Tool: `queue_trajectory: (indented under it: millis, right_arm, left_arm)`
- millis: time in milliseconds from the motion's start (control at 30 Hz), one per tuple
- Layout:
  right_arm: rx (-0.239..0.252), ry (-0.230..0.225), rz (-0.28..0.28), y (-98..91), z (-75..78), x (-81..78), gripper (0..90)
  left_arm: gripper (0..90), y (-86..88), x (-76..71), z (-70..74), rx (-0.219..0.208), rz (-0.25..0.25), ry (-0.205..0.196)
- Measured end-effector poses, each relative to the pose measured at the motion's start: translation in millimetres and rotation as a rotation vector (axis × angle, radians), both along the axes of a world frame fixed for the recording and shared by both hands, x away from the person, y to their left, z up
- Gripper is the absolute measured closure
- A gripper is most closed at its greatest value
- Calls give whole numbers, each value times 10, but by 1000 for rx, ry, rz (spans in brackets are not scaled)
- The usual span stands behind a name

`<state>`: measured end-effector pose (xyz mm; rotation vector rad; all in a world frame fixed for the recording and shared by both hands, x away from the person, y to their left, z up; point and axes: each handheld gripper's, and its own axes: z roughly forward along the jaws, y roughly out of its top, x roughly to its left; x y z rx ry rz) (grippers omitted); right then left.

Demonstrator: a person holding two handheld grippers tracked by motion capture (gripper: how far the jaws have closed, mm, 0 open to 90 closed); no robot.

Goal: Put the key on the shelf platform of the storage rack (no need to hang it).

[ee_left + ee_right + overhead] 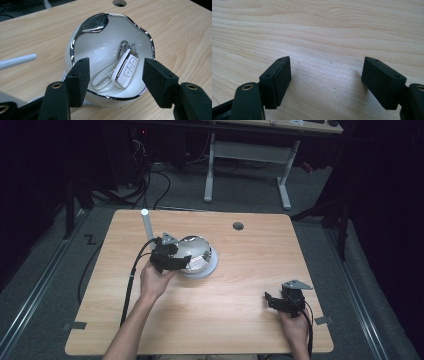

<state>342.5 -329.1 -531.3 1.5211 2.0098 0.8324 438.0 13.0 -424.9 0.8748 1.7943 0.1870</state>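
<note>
The left tool [115, 82] is hovering just above the white chrome-rimmed bowl [85, 50] near the middle of the tabletop [240, 290], jaws parted and gripping nothing, a white key fob [125, 71] lying inside, while the right tool [325, 82] is resting wide open and empty near the tabletop's right front corner.

Bowl [100, 47] is glossy white inside and out, wavy rim edged in mirror chrome – one broad chrome patch at the far lip. Key fob [125, 71] is white with a silver trim line and pale grey button icons; its ring and strap loop are silver-chrome. Table [240, 285] is light wood with fine streaked grain, a dark grey round hole near the far edge. Left gripper [115, 82] and right gripper [327, 82] are matte black with brass-coloured rivets. Rod [147, 224] is white – floor is grey.
</note>
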Motion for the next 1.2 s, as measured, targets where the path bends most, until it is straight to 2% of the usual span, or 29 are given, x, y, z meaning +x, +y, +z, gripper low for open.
queue_trajectory:
  millis: [300,600,1067,1100,1133,1167,1200]
  right_arm:
    - [-1,0,0,0,0,0,241]
    - [-3,-1,3,1,-1,-3,241]
    - [-5,-2,5,2,-1,-4,240]
    - [-5,-2,5,2,-1,-4,240]
    - [-5,-2,5,2,-1,-4,239]
    - [-4,-2,6,2,-1,-5,239]
    - [-4,-2,6,2,-1,-5,239]
  left_arm:
    - [385,155,-28,47,-30,19,-5]
    - [387,260,-93,61,-26,28,-16]
    - [386,417,-190,131,-55,60,-26]
    - [386,408,-163,123,-68,64,-95]
    - [386,408,-189,156,-113,63,-67]
    - [386,423,-199,172,-134,58,-57]
    - [386,467,-224,151,-66,74,-24]
